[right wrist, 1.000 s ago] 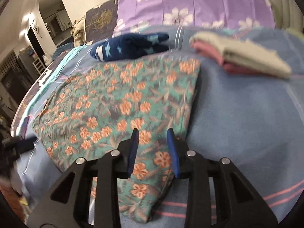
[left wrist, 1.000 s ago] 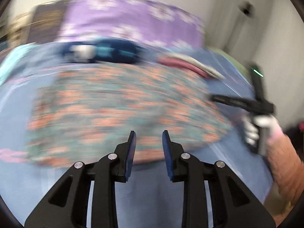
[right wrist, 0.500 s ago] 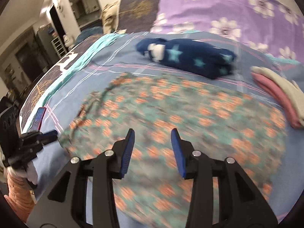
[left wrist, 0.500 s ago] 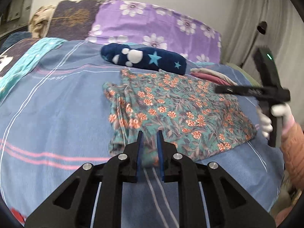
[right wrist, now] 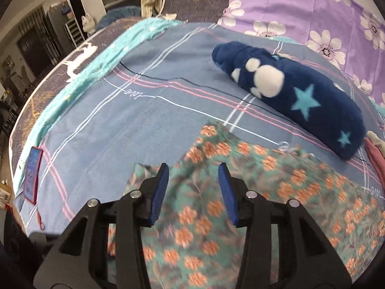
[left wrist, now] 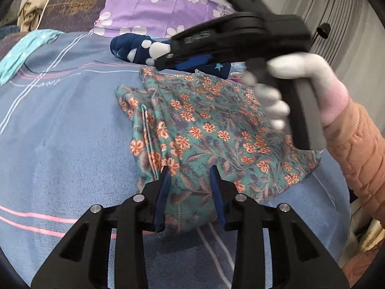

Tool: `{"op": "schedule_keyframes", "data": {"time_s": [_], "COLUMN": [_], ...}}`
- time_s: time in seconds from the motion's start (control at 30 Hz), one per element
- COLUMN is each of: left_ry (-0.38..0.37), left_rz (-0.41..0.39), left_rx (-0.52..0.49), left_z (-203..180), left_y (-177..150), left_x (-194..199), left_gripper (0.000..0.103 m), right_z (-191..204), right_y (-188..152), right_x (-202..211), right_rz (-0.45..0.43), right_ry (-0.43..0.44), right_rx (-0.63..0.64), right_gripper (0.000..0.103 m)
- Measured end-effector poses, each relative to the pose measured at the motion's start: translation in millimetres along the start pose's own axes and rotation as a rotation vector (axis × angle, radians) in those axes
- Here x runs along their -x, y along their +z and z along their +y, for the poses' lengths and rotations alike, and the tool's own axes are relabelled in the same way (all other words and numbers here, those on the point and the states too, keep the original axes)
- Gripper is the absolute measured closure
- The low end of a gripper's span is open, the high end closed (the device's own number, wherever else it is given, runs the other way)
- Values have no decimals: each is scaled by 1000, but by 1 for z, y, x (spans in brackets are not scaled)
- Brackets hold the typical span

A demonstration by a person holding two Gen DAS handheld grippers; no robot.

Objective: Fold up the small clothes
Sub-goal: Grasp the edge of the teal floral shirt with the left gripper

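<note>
A teal garment with orange flowers point(left wrist: 211, 130) lies partly folded on the blue striped bedspread point(left wrist: 60, 125); it also shows in the right wrist view point(right wrist: 276, 192). My left gripper point(left wrist: 190, 171) is open, its jaws over the garment's near left corner. My right gripper point(right wrist: 193, 169) is open and hovers over the garment's far left part; in the left wrist view its black body point(left wrist: 231, 38) crosses above the garment, held by a white-gloved hand point(left wrist: 300, 84).
A rolled navy fleece with stars point(right wrist: 296, 96) lies behind the garment. Folded pink and cream clothes point(right wrist: 375, 149) sit at the right. A purple flowered pillow point(right wrist: 312, 7) is at the back. A red phone point(right wrist: 32, 175) lies near the bed's left edge.
My left gripper opened and moved over the garment's corner. My right gripper swung left across the garment and now hangs over its far left part.
</note>
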State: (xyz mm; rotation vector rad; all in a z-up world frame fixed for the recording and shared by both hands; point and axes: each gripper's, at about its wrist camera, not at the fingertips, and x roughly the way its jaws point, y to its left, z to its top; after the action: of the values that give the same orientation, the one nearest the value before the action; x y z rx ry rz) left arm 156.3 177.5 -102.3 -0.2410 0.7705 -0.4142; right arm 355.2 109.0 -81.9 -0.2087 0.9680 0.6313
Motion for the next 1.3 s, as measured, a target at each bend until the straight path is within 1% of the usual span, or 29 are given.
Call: {"op": "schedule_keyframes", "data": {"time_s": [0.03,0.1,0.23,0.37,0.4,0.43,0.47,0.5,0.53,0.57,0.6,0.63,0.67,0.7,0.73,0.77,0.8,0.83,0.87,0.9,0.93,0.97,1.0,1.07,1.1,1.2,1.23,1.3], "left_ry": [-3,-4,-2,1,15,19,8,0,-7,-14,-18,-32,-33,-17,-12,-14,-20,-22,-20,-21,-27,-30,-31,-13,9,24,39,24], "left_rz": [-3,-4,-14,-39,-51,-56,-54,-45,-31,-19,-17,-19,-33,-59,-78,-93,-90,-78,-66,-41,-25,-26,-34,-53,-62,-85,-78,-38], "left_rx": [3,6,16,40,49,57,65,71,73,75,80,90,98,101,98,95,94,98,103,115,130,141,142,145,156,189,187,172], "left_z": [0,0,1,5,6,8,10,11,13,14,15,17,19,18,16,13,12,11,12,15,18,20,20,21,24,36,39,42], "left_y": [0,0,-2,-4,-4,-4,-5,-6,-7,-7,-7,-7,-7,-8,-10,-13,-17,-22,-24,-27,-27,-26,-24,-24,-23,-17,-12,-3], "left_x": [1,1,3,7,9,10,9,5,2,-1,-1,0,3,10,17,26,29,29,27,21,18,19,21,26,27,29,26,12], "left_gripper": [68,68,68,68,67,67,67,67,70,76,96,101,101,101,101,101,101,101,101,101,100,100,99,87,75,71,67,65], "right_z": [3,7,11,9,8,6,5,4,1,-1,-3,-5,-8,-9,-9,-7,-4,3,7,11,14,15,16,23,30,53,63,75], "right_y": [1,4,8,11,12,12,12,12,13,15,16,19,21,23,25,27,29,31,31,30,28,25,23,19,17,10,8,5], "right_x": [-6,-20,-44,-56,-58,-60,-61,-61,-58,-53,-47,-38,-29,-22,-12,-5,-2,-5,-12,-18,-27,-29,-28,-21,-15,-6,-7,-17], "right_rz": [12,43,98,117,119,124,126,122,106,78,53,19,-9,-30,-58,-75,-83,-72,-45,-23,4,8,0,-24,-31,-17,10,67], "right_ry": [-10,-43,-134,-178,-180,-178,-165,-153,-138,-106,-75,-30,13,50,107,144,161,142,118,95,61,47,49,48,40,13,8,4], "right_rx": [4,2,0,-2,-4,-5,-12,-25,-48,-74,-92,-122,-151,-168,-175,-167,-148,-106,-76,-63,-60,-65,-65,-27,16,156,208,254], "right_gripper": [54,52,52,52,61,81,89,93,99,99,99,100,100,100,100,100,100,100,97,90,74,68,65,65,65,65,65,63]}}
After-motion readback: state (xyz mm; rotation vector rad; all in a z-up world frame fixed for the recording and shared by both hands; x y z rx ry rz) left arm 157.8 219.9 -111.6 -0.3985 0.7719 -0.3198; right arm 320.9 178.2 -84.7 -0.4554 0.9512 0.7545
